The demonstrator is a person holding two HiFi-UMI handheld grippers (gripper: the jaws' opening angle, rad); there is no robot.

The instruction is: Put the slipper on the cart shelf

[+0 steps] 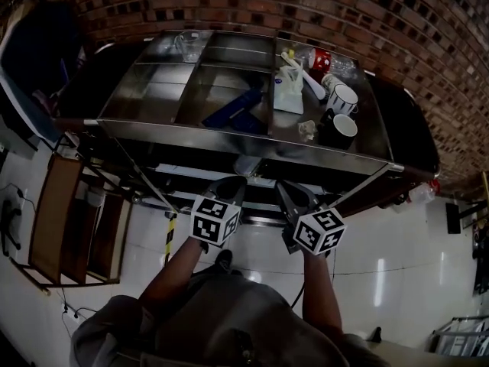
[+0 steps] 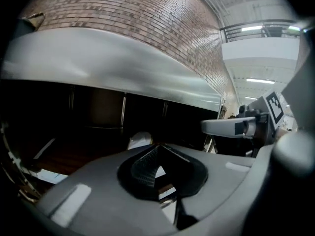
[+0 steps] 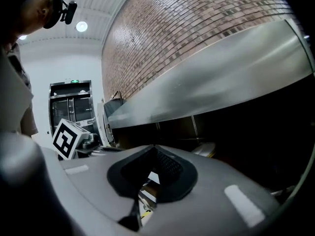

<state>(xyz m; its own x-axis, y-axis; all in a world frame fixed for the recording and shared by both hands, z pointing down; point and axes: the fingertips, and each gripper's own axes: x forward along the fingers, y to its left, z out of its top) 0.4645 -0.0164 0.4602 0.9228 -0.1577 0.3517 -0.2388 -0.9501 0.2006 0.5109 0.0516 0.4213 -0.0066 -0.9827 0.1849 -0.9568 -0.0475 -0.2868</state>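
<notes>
The cart's steel top [image 1: 153, 102] is split into compartments. The far left one holds a clear glass [image 1: 187, 46]. A blue object [image 1: 233, 112] lies aslant in the middle one. The right one is crowded: a white box [image 1: 289, 90], a red can [image 1: 321, 56], a white mug [image 1: 344, 98], a black mug [image 1: 338, 131] and a small crumpled scrap [image 1: 307, 130] beside it.

The cart stands against a brick wall [image 1: 382, 21] on a glossy pale floor [image 1: 382, 266]. A wooden frame [image 1: 76, 220] stands to the person's left.

Below the top's front edge, on the dark lower shelf, lies a pale rounded thing that looks like the slipper [image 1: 248, 165]. Both gripper views show it beyond the fingertips, though little of its shape can be made out.

The left gripper [image 1: 231, 184] and the right gripper [image 1: 294, 196] are held side by side just in front of the cart, pointing in under the top. Each one's fingers are pressed together at the tips with nothing between them. The slipper lies ahead of them, between the two lines of aim, near the fingers but apart from them.
</notes>
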